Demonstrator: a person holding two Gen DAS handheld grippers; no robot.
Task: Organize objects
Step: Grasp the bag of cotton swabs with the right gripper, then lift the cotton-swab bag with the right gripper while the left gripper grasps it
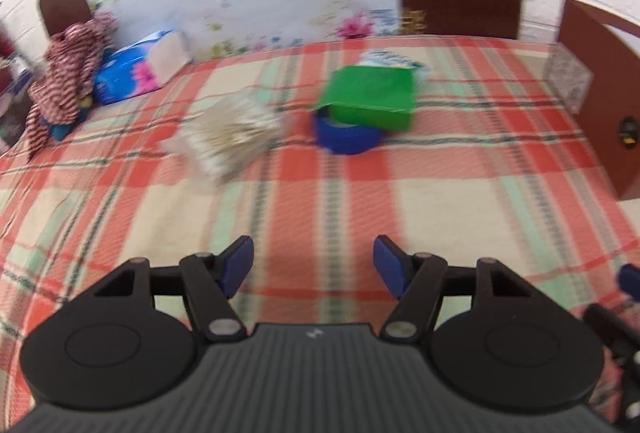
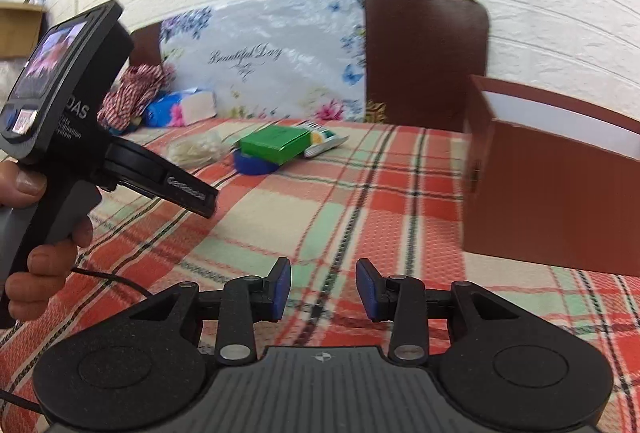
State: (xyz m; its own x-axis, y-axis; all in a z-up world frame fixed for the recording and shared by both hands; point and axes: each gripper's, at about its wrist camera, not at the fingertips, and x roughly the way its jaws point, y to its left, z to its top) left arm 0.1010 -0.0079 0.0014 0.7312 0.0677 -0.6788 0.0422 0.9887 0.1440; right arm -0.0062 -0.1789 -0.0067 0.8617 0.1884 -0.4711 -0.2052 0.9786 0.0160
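Pillow (image 2: pixel 256 57) reads "Beautiful Day"; left gripper (image 1: pixel 313 265) body "DAS".

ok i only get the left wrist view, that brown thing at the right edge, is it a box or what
Observer: Yes, it is a brown box standing on the plaid cloth. Its top is open and the inside is white.
Operator: and the right hand-held gripper, holding anything
Observer: No. The right hand-held gripper is open, with nothing between its fingers.
Operator: whats the blurry white bit behind the green box
Observer: A flat printed packet, orange and green, sticking out at the far side of the green box.
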